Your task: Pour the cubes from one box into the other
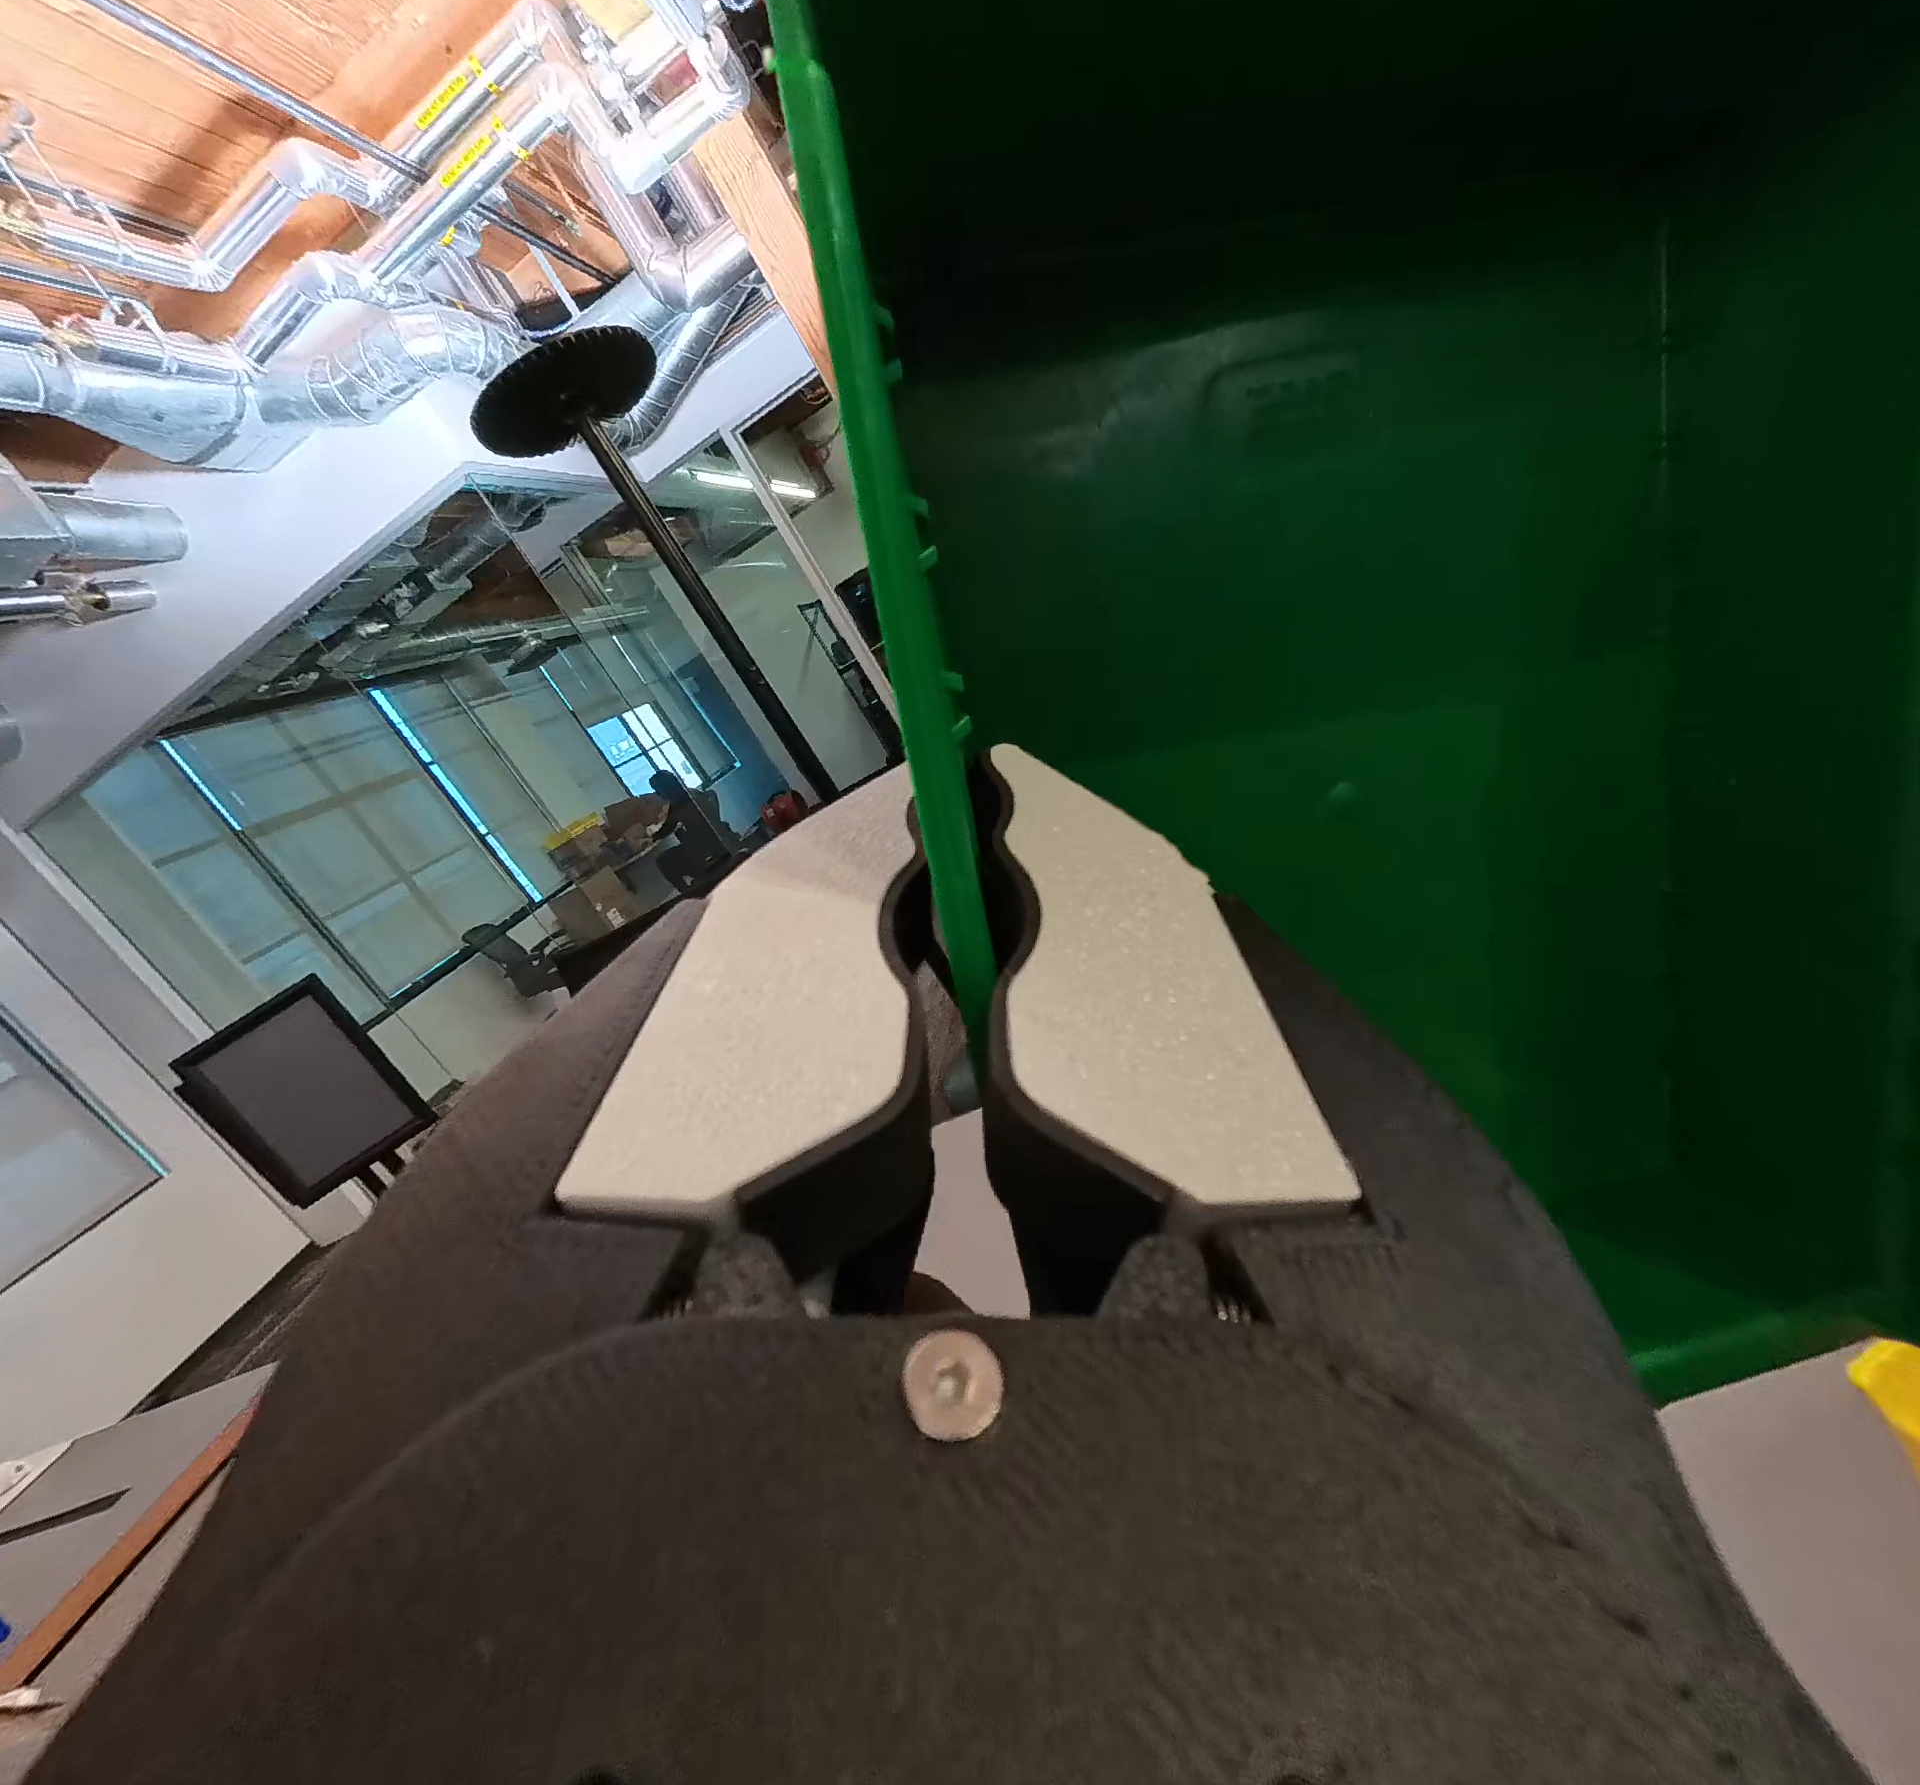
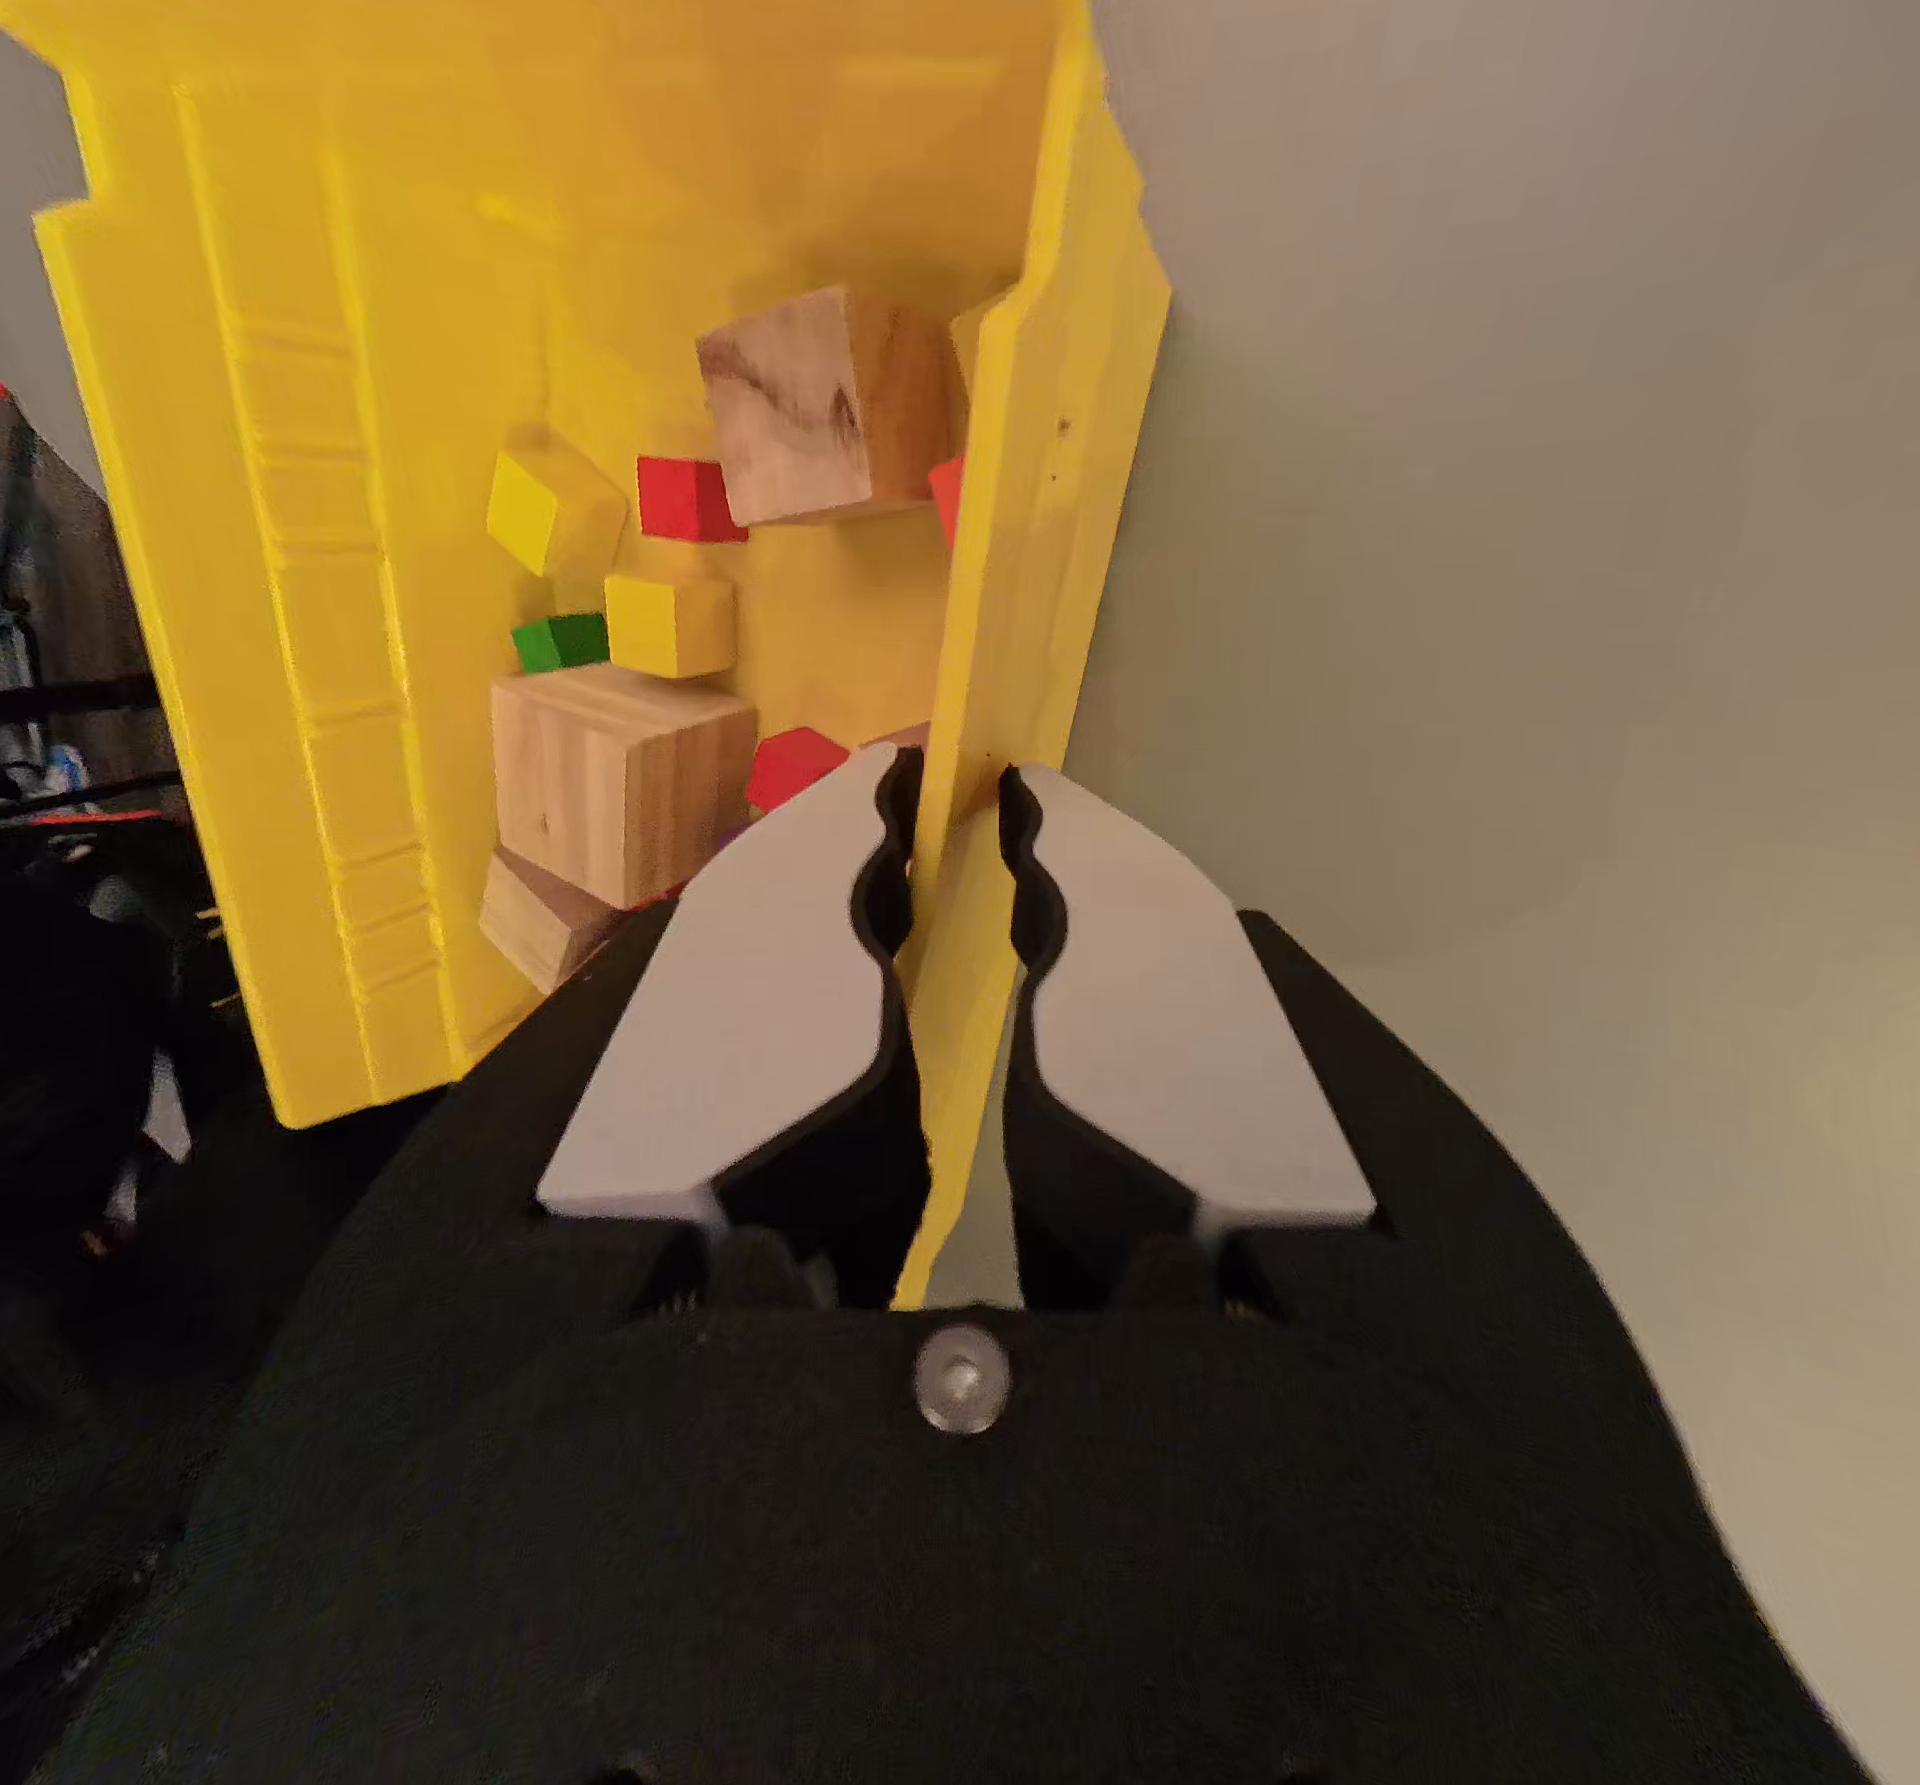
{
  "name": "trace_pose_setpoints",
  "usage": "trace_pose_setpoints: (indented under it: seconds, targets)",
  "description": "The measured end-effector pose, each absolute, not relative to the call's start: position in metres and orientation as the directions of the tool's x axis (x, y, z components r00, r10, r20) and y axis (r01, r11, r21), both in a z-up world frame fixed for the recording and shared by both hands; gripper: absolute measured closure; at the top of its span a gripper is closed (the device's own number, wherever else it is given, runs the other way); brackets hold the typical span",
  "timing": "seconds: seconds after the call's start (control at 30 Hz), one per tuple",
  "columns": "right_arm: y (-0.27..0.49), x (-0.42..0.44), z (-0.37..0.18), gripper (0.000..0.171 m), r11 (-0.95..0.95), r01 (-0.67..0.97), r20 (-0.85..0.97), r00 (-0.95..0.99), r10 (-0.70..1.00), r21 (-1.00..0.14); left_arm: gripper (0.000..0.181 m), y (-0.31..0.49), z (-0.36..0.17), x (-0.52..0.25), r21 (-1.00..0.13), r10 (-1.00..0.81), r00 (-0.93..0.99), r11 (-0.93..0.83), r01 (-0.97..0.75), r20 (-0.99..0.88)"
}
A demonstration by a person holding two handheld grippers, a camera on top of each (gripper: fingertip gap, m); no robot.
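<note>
Left hand-held gripper [image 1: 961, 914]: closed on the wall of the green box [image 1: 1455, 696], which is seen empty | right hand-held gripper [image 2: 951, 862]: closed on the wall of the yellow box [image 2: 582, 177], tipped, cubes [image 2: 665, 623] seen inside | pour likely mostly done.

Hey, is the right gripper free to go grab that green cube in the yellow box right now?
Probably not. The right gripper is shut on the yellow box wall, so its fingers are occupied. The green cube sits deeper inside, among other cubes; it would have to let go first.
</note>
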State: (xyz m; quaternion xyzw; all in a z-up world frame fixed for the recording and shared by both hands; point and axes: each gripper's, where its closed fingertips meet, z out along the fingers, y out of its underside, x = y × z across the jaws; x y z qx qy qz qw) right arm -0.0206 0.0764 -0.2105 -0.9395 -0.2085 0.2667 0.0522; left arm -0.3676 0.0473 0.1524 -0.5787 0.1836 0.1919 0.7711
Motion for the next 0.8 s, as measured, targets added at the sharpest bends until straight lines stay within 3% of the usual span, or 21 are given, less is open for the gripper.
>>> trace_pose_setpoints:
  seconds: [0.33, 0.6, 0.7, 0.77, 0.8]
  targets:
    - [0.117, -0.077, -0.204, 0.161, -0.924, 0.189, -0.552, 0.756, 0.352, -0.331, 0.178, 0.039, 0.159, -0.373, -0.835, 0.092, 0.877, 0.274, -0.477, -0.472]
    - [0.130, -0.148, -0.196, 0.162, -0.810, 0.001, -0.559, 0.724, 0.405, -0.586, 0.178, 0.039, 0.158, -0.372, -0.848, 0.070, 0.890, 0.279, -0.451, -0.451]
    - [0.117, -0.182, -0.189, 0.142, -0.838, -0.069, -0.701, 0.587, 0.405, -0.541, 0.178, 0.042, 0.155, -0.373, -0.852, 0.069, 0.890, 0.265, -0.452, -0.451]
    - [0.116, -0.186, -0.175, 0.123, -0.815, -0.087, -0.710, 0.549, 0.440, -0.573, 0.178, 0.042, 0.155, -0.372, -0.851, 0.071, 0.887, 0.257, -0.458, -0.456]
    - [0.116, -0.184, -0.160, 0.126, -0.791, -0.110, -0.715, 0.515, 0.473, -0.602, 0.177, 0.043, 0.154, -0.371, -0.856, 0.064, 0.890, 0.252, -0.452, -0.452]
